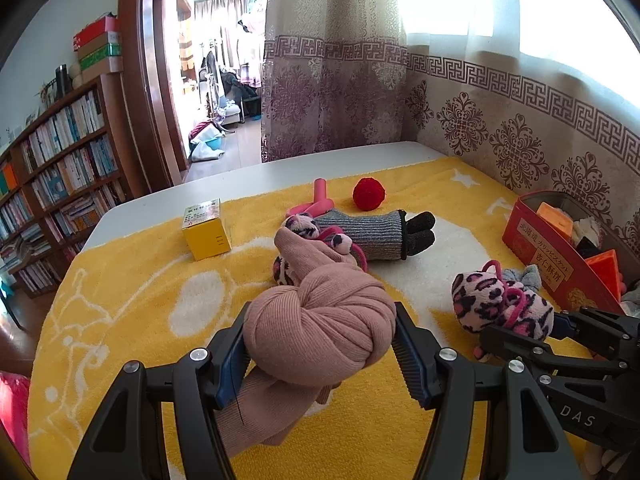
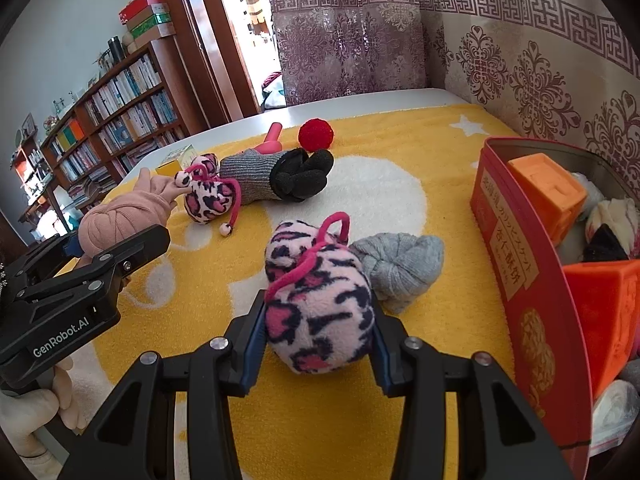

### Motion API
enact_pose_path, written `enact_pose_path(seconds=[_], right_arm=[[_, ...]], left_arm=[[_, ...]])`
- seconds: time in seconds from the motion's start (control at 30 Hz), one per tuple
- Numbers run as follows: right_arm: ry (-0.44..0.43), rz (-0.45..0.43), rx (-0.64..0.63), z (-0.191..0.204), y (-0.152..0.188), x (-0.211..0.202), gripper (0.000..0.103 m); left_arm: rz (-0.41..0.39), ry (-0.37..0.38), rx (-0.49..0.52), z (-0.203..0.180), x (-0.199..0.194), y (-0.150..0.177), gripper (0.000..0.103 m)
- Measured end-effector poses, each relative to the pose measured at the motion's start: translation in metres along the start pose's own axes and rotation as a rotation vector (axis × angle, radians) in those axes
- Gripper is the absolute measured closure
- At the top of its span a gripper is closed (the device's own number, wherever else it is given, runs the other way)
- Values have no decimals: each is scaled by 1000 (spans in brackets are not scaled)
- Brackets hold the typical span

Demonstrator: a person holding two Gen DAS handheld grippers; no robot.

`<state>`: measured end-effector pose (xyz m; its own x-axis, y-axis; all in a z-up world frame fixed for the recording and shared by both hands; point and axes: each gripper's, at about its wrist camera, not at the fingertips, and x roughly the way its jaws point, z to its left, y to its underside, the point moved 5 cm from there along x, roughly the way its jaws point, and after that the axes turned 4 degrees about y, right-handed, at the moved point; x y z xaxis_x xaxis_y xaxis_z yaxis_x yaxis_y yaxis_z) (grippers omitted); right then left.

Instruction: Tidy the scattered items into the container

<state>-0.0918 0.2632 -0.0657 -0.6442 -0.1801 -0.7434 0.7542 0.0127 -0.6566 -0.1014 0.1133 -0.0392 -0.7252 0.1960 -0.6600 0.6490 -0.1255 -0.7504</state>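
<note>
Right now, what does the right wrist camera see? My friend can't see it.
The right gripper squeezes a pink leopard-print plush pouch on a yellow towel, with a red tin holding orange blocks to its right. A rolled grey sock touches the pouch; the left gripper holds a knotted pink cloth.

I see a fuzzy yellow terry towel [image 1: 120, 320] under everything. The pink knotted cloth [image 1: 320, 332] looks ribbed and matt, the leopard pouch [image 2: 320, 308] fleecy (soft pile), and the red tin [image 2: 516, 280] glossy outside, dull metal inside.
</note>
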Motion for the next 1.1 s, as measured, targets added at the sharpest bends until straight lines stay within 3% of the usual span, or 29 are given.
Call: enact_pose_path(seconds=[1.1], right_arm=[[45,-126,12,-7,-5,-38,55]], left_arm=[[-77,-34,63,-17,-25,-10,37]])
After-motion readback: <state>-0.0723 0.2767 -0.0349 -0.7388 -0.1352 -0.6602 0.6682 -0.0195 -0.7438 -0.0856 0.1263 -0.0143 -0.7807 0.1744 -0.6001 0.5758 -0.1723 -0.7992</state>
